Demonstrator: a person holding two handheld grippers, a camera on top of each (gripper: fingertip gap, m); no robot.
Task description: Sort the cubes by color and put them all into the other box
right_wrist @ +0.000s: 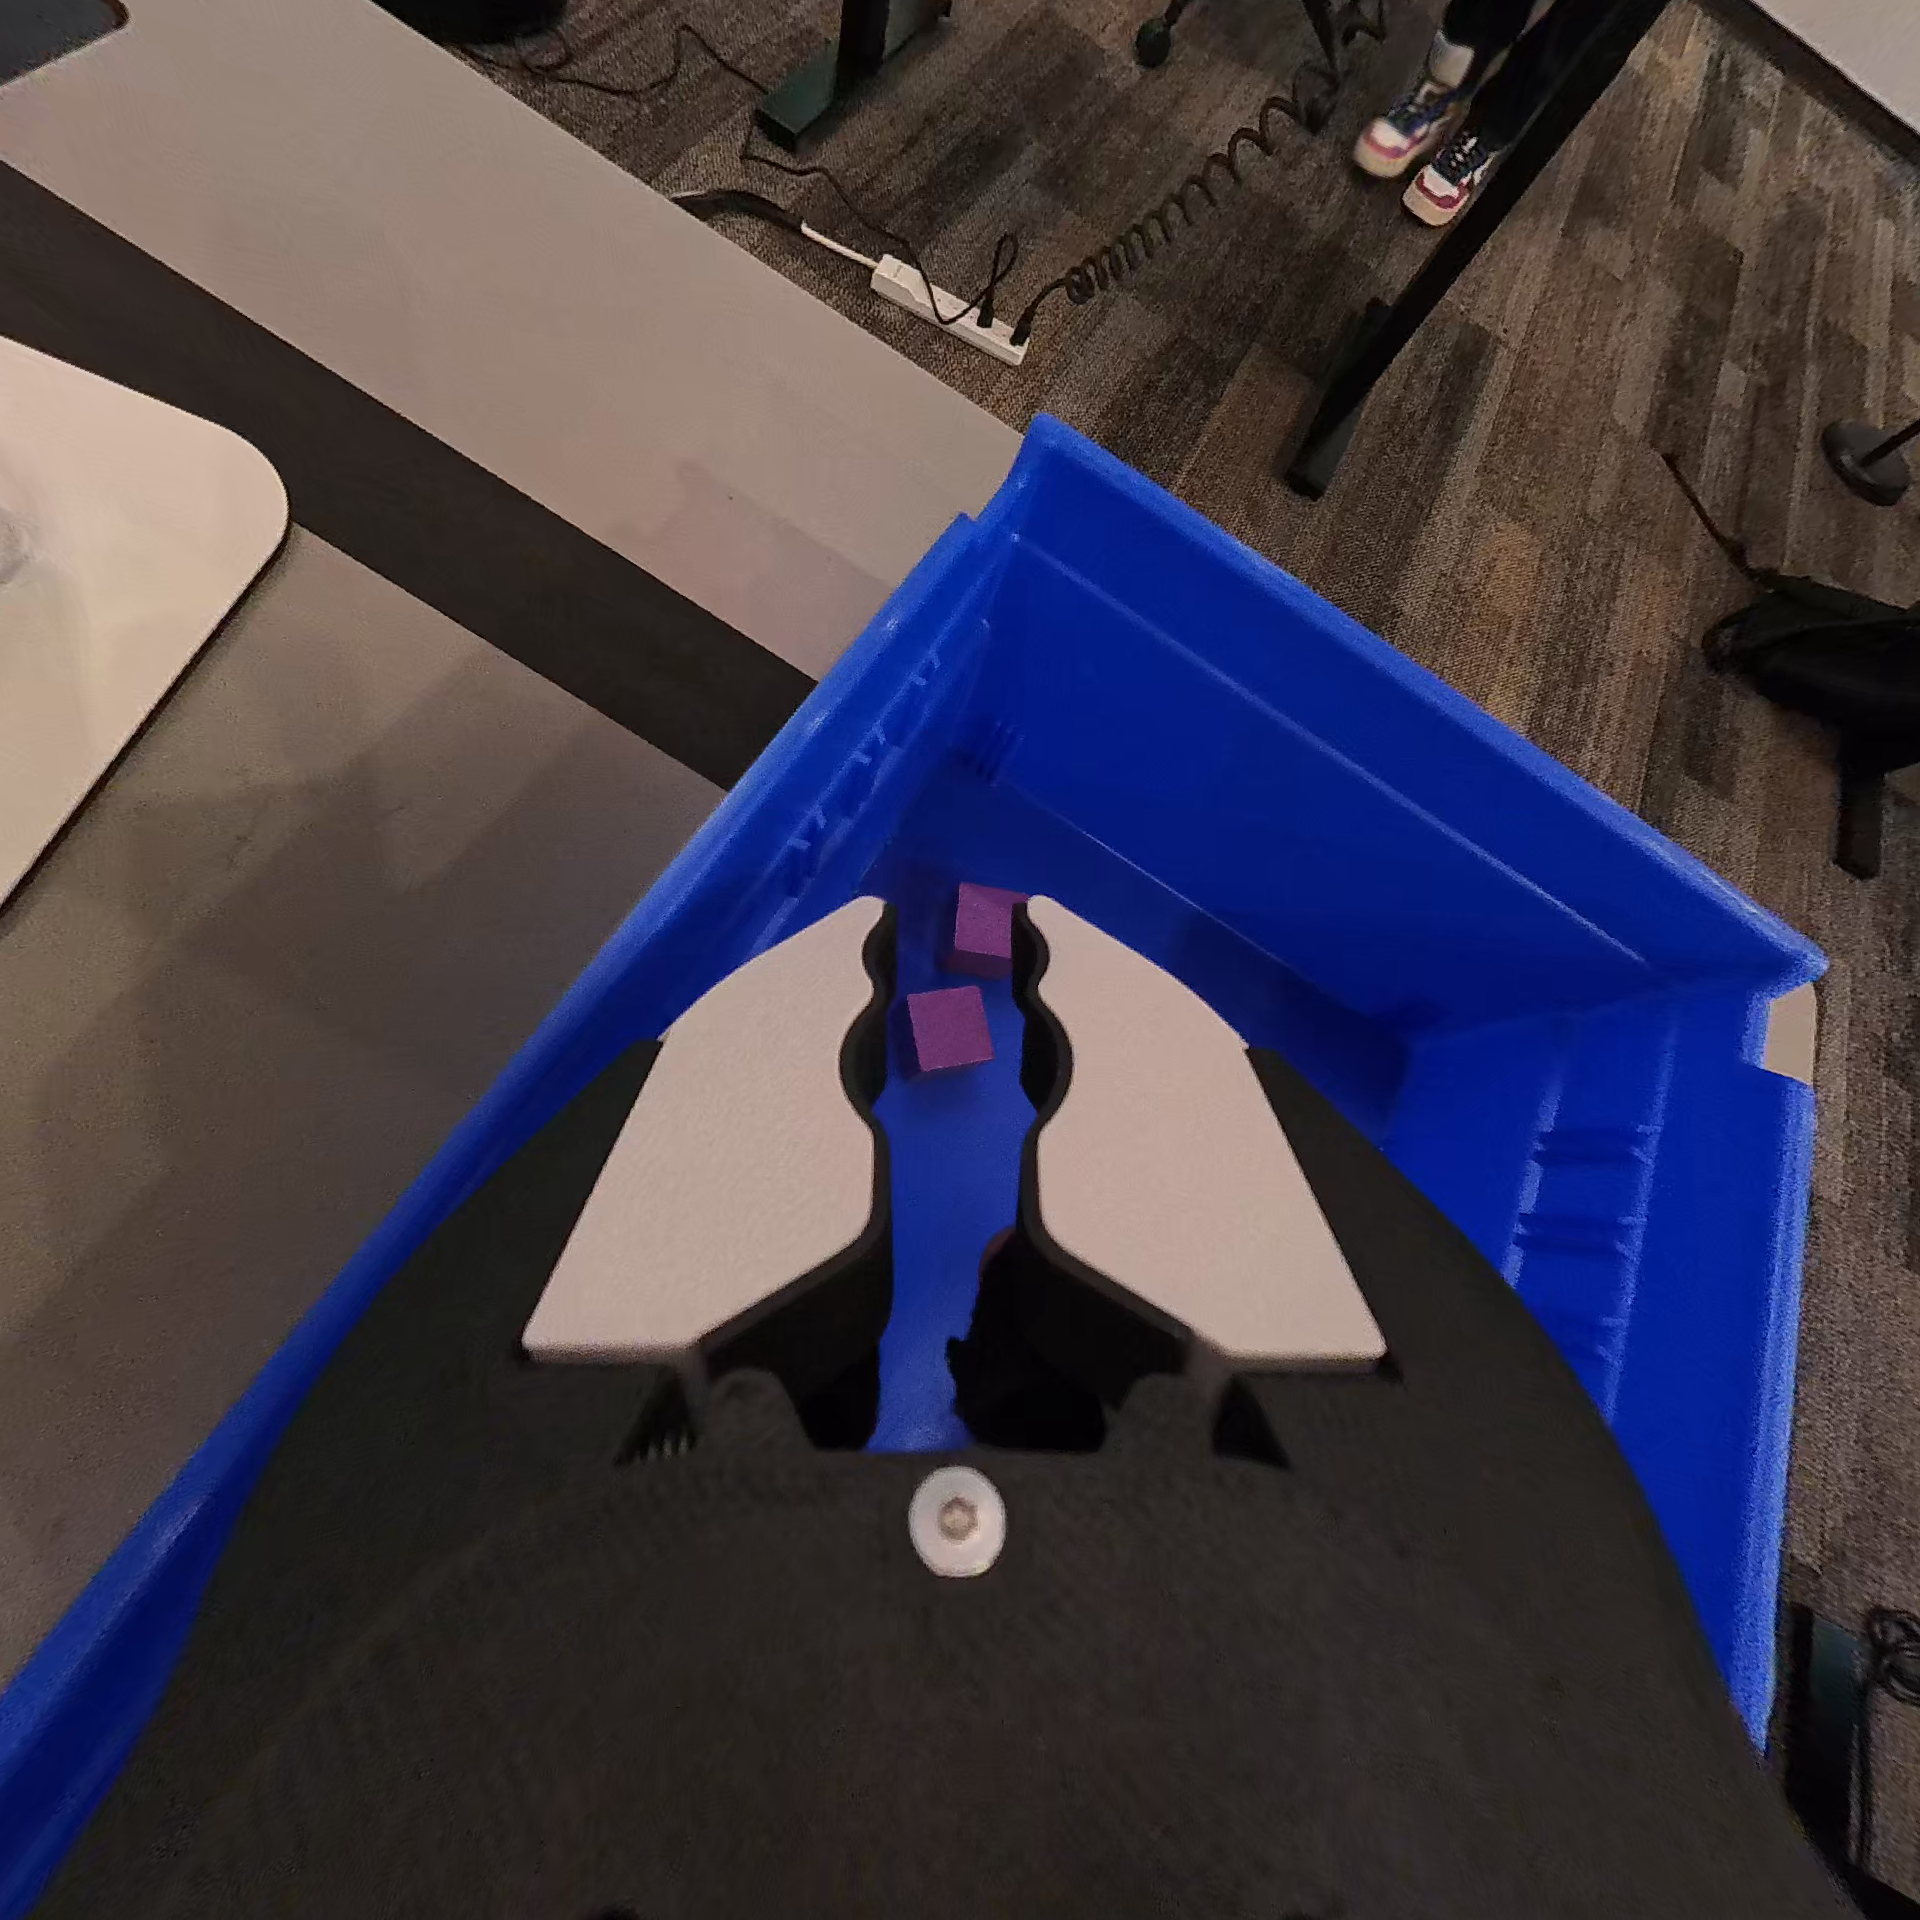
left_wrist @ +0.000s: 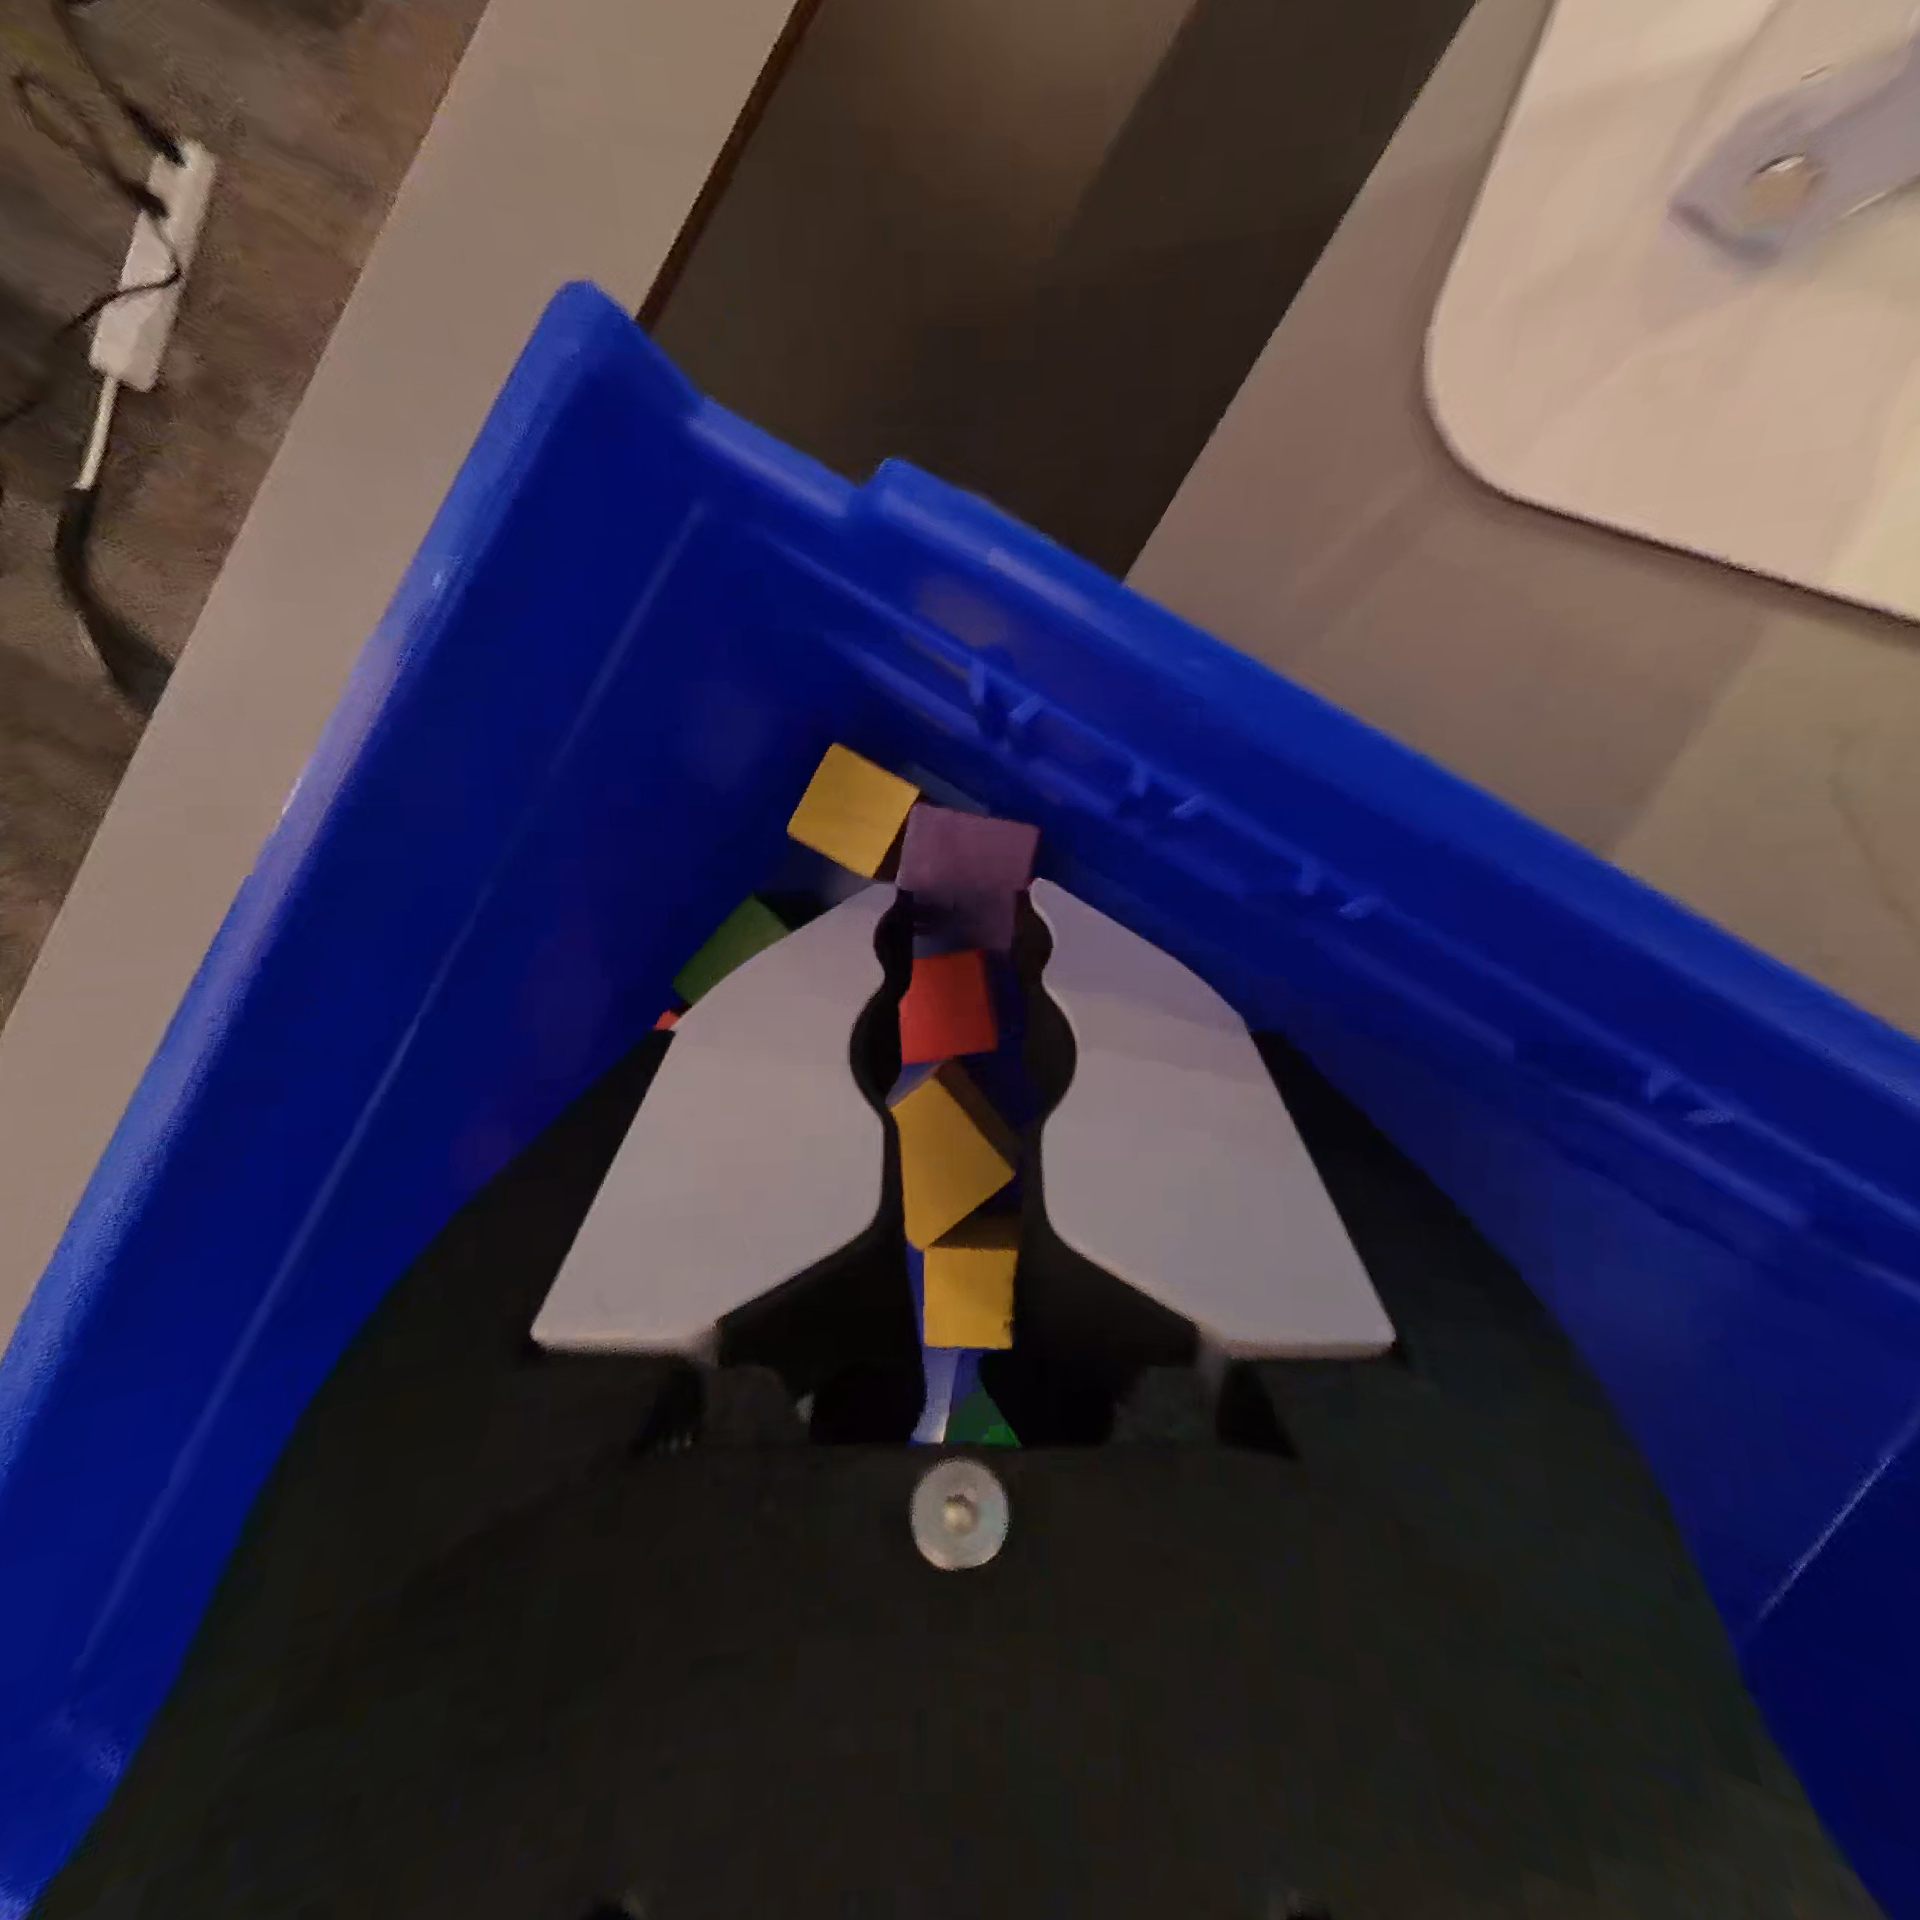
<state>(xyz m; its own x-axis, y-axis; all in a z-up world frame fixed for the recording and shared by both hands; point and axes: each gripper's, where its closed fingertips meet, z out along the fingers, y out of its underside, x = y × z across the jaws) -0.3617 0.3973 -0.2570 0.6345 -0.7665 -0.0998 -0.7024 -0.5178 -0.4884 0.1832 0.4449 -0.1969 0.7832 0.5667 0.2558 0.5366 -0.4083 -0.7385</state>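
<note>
In the left wrist view my left gripper (left_wrist: 961, 904) reaches into a blue bin (left_wrist: 623, 623) holding mixed cubes. A purple cube (left_wrist: 966, 852) stands between its fingertips near the bin's far corner, with a dark gap beside the left pad, so it is not gripped. A yellow cube (left_wrist: 852, 810), a red cube (left_wrist: 945, 1003), a green cube (left_wrist: 727, 940) and two more yellow cubes (left_wrist: 951, 1153) lie around it. In the right wrist view my right gripper (right_wrist: 956, 914) hangs open over another blue bin (right_wrist: 1351, 748). Two purple cubes (right_wrist: 982, 925) (right_wrist: 945, 1029) lie on that bin's floor below it.
A white mat (right_wrist: 104, 571) lies on the grey table and also shows in the left wrist view (left_wrist: 1662, 364), with a pale object (left_wrist: 1787, 187) on it. The right bin sits at the table's edge. A power strip (right_wrist: 945, 307), cables and a person's shoes (right_wrist: 1423, 145) are on the floor.
</note>
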